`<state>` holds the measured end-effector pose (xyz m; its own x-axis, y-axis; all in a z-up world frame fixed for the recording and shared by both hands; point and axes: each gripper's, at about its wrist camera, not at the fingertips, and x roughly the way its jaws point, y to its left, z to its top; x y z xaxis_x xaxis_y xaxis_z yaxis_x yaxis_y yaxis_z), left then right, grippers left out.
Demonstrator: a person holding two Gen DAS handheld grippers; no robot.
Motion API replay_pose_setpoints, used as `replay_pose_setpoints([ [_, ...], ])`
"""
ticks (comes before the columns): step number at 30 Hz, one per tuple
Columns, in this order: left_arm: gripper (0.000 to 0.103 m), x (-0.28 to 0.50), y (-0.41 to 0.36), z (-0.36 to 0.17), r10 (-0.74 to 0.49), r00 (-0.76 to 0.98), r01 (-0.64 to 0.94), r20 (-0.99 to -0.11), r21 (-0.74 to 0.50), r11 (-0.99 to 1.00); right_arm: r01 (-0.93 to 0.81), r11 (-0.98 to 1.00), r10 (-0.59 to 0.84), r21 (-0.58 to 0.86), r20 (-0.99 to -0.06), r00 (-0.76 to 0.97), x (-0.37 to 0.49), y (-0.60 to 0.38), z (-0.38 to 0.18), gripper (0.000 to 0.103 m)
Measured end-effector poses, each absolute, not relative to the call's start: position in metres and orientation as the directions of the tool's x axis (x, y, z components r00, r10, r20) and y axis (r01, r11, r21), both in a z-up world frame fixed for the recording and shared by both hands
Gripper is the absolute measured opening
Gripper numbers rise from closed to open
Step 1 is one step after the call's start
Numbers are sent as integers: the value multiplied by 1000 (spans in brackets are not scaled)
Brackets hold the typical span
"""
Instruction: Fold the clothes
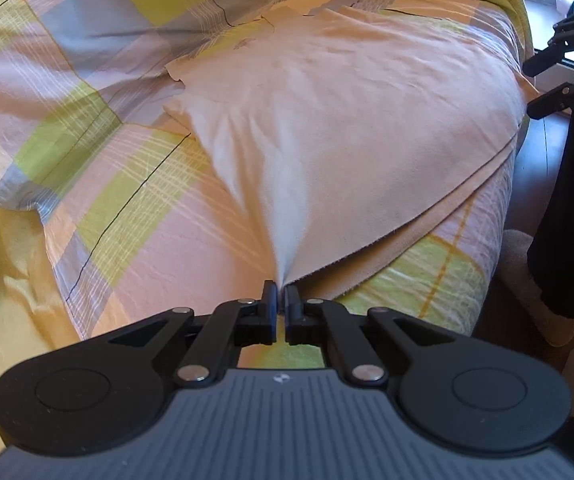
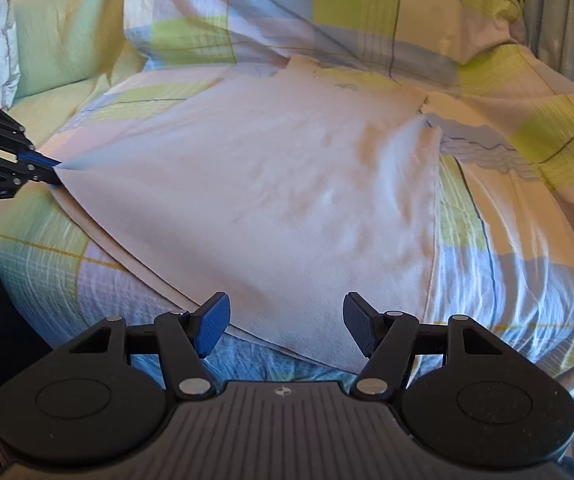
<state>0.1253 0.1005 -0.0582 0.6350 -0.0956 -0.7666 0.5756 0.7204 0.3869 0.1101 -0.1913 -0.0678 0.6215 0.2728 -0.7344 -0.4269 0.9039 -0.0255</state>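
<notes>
A pale cream garment [image 1: 327,120] lies spread flat on the bed. My left gripper [image 1: 281,286] is shut on the garment's near corner, and the cloth runs up from the pads in a taut fold. In the right wrist view the same gripper [image 2: 53,170] pinches that corner at the far left of the garment [image 2: 267,184]. My right gripper [image 2: 287,304] stands open just above the garment's near edge, with cloth below the gap and nothing pressed between its pads. The left wrist view shows it [image 1: 535,84] off the bed's right side, jaws apart.
A plaid duvet [image 1: 107,208] in green, peach and blue covers the bed and bunches up behind the garment [image 2: 367,12]. Green pillows [image 2: 55,32] lie at the back left. A person's dark trouser leg [image 1: 567,208] and a slipper [image 1: 527,264] stand on the wooden floor [image 1: 535,184].
</notes>
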Motion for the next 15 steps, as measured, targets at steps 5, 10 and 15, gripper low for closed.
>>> replay_pose_setpoints([
  [5, 2, 112, 95, -63, -65, 647, 626, -760, 481, 614, -405, 908, 189, -105, -761, 621, 104, -196, -82, 65],
  [10, 5, 102, 99, -63, -54, 678, 633, -733, 545, 549, -473, 816, 71, -333, -754, 653, 89, -186, -103, 65],
  [15, 24, 93, 100, -63, -76, 714, 631, -696, 593, 500, -577, 602, 23, -552, -710, 704, 75, -169, -134, 65],
])
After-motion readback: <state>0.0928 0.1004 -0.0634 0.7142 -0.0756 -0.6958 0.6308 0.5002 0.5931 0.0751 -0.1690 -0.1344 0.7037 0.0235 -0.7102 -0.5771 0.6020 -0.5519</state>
